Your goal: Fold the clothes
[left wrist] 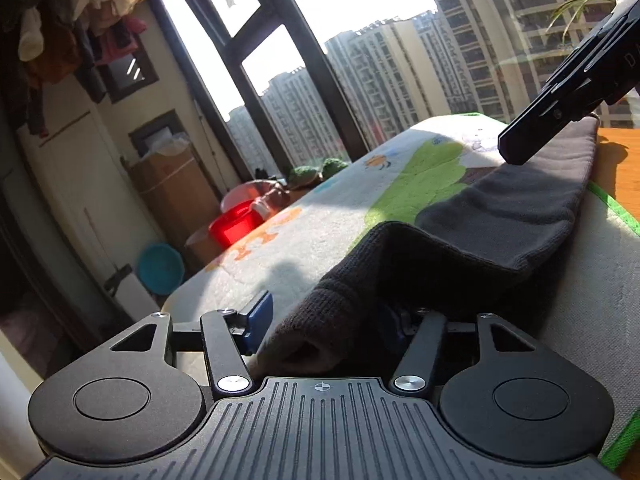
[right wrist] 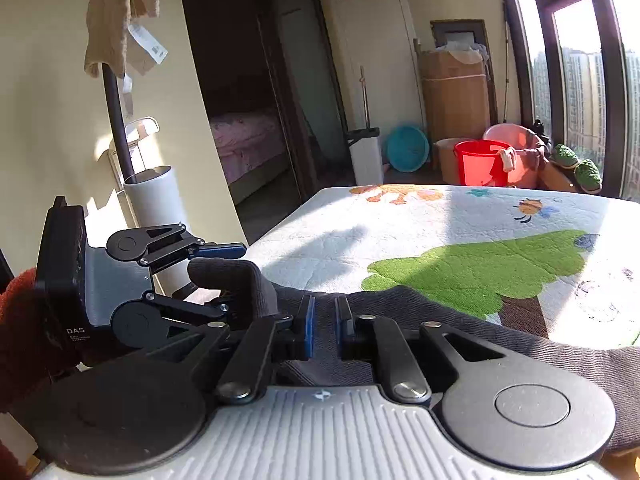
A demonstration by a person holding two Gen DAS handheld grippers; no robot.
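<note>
On the table, over a pale fleecy mat (right wrist: 400, 224) printed with a green tree, a bee and orange shapes, lies the dark grey knitted garment (left wrist: 512, 208), spread in a long band from one gripper to the other; its weave is soft and ribbed, its near end rolled into a thick rounded hem. The left gripper (left wrist: 332, 320) has that rolled hem between its blue pads, the cloth bunched and lifted there, so it appears to be grasping the garment; the right gripper (right wrist: 325, 322) rests on the other end with its blue pads close together, a narrow gap showing, and whether cloth is pinched between them I cannot tell. Folding looks barely begun; no clean fold shows yet, and the lengthwise doubling, smoothing and stacking seem left to do.
</note>
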